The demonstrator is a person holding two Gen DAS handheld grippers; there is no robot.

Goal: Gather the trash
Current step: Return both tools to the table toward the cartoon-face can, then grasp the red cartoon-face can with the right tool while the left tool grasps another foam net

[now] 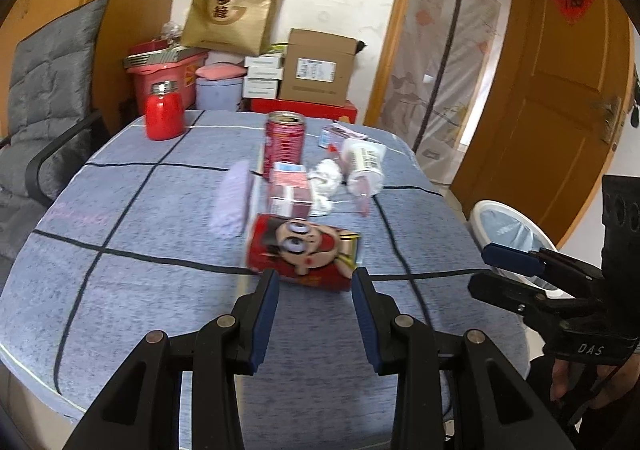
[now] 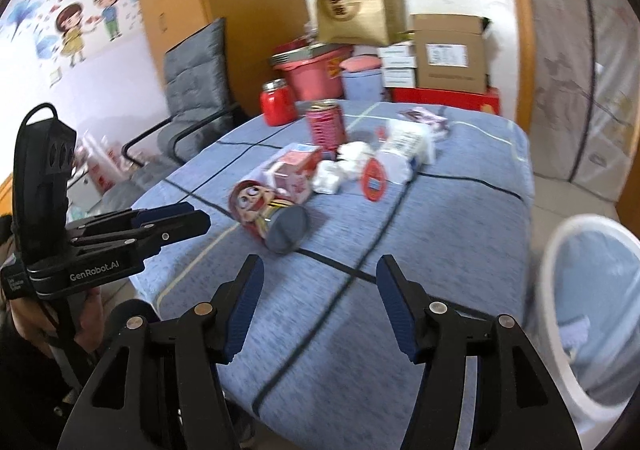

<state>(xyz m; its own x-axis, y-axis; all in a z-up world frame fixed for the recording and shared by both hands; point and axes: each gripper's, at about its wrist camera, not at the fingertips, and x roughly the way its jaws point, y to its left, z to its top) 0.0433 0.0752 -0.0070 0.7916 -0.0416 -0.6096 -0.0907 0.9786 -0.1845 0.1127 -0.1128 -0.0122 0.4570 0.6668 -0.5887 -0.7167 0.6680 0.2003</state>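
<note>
A red cartoon can [image 1: 304, 256] lies on its side on the blue table [image 1: 140, 290]. My left gripper [image 1: 314, 278] is open, its fingertips just short of the can on either side. Behind it lie a pink carton [image 1: 290, 190], crumpled tissue [image 1: 326, 180], a white bottle [image 1: 364, 166] and an upright red can [image 1: 284, 140]. My right gripper [image 2: 320, 270] is open and empty above the table's near edge, the cartoon can [image 2: 268, 212] ahead of it. A white trash bin [image 2: 592, 302] with a blue liner stands right of the table.
A red jar [image 1: 163, 116] stands at the table's far left. A small carton [image 1: 340, 134] lies far right. A grey padded chair [image 1: 48, 90] is to the left. Boxes, a red tub and a gold bag [image 1: 236, 6] are stacked behind the table.
</note>
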